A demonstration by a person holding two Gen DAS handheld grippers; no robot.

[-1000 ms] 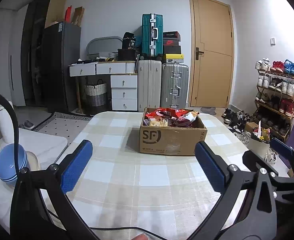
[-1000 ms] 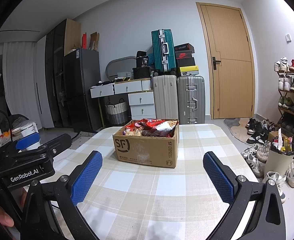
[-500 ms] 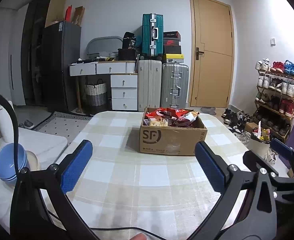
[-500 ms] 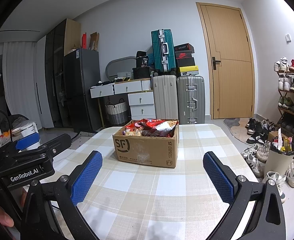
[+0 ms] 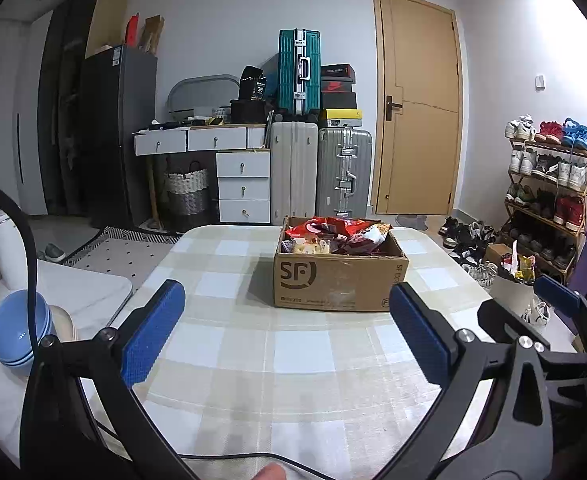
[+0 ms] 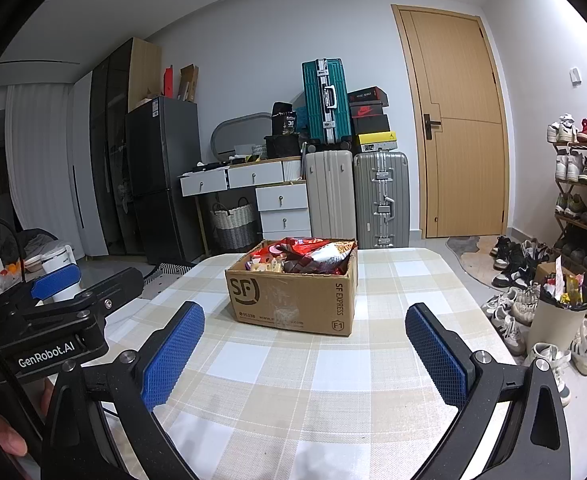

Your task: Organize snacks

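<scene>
Tongs (image 5: 285, 328) stay spread and unmoved before the snack box (image 5: 339, 276).

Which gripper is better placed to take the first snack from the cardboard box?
Neither clearly: both the left gripper and right gripper are open, empty, facing the cardboard box.

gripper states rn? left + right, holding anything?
Left claw: open, empty, above the checked table, short of the snack box.
Right claw: open, empty, also short of the box.
</scene>
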